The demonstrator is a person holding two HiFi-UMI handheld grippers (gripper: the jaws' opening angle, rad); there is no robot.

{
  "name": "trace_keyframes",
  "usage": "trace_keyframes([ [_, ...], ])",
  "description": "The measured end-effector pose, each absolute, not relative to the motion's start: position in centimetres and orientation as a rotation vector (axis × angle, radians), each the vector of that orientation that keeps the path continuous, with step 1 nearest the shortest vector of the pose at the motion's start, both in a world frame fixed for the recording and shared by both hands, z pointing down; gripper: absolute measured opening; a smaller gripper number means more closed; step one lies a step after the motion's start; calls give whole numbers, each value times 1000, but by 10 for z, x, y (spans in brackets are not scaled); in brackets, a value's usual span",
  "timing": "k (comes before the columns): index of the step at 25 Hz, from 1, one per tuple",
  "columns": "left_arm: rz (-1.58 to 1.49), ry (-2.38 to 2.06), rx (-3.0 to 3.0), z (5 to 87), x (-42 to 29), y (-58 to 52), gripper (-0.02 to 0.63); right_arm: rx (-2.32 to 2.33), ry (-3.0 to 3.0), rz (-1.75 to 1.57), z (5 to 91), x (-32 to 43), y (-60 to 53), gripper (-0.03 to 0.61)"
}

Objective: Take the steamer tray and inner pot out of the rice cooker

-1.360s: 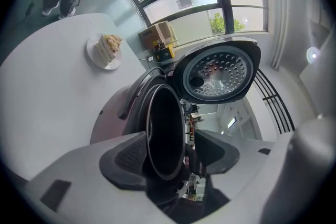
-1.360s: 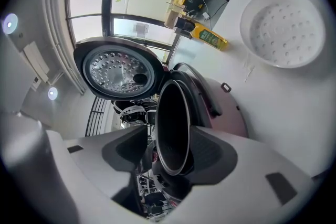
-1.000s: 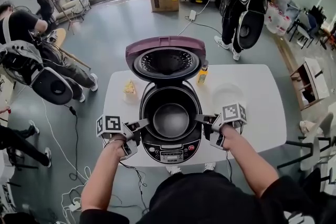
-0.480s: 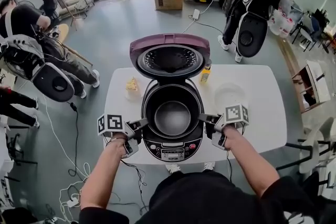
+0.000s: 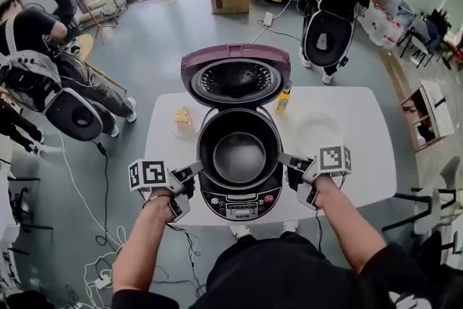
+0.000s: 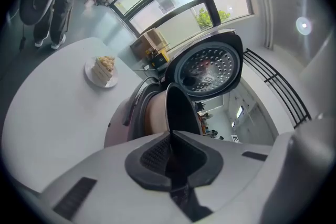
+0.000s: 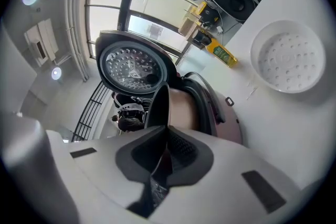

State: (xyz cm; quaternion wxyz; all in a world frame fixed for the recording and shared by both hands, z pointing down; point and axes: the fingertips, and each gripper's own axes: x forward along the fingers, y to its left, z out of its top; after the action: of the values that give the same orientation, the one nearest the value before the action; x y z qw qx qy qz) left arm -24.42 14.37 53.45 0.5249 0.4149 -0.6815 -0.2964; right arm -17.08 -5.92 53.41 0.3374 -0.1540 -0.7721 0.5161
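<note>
Your left gripper (image 5: 194,171) and right gripper (image 5: 283,160) now pinch the rim of the pot (image 5: 239,155), which stands higher in the cooker (image 5: 239,205) than before. The tray (image 5: 316,128) lies on the table (image 5: 362,155).

Inner pot (image 5: 239,155) now slightly higher

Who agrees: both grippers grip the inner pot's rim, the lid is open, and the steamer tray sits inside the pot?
The steamer tray lies on the table beside the cooker, not inside the inner pot; the right gripper view shows it.
</note>
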Motion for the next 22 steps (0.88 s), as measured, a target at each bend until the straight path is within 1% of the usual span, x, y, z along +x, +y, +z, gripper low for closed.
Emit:
trace_keyframes([
  [13, -623, -1827, 1182, 446, -222, 135, 20, -571, -2210, 1402, 451, -140, -56, 11],
  [17, -601, -1874, 1202, 428, -207, 113, 20, -600, -2285, 1355, 432, -122, -80, 11],
  [22, -591, -1879, 1237, 416, -182, 57, 21, -570, -2338, 1374, 415, -91, -133, 14],
])
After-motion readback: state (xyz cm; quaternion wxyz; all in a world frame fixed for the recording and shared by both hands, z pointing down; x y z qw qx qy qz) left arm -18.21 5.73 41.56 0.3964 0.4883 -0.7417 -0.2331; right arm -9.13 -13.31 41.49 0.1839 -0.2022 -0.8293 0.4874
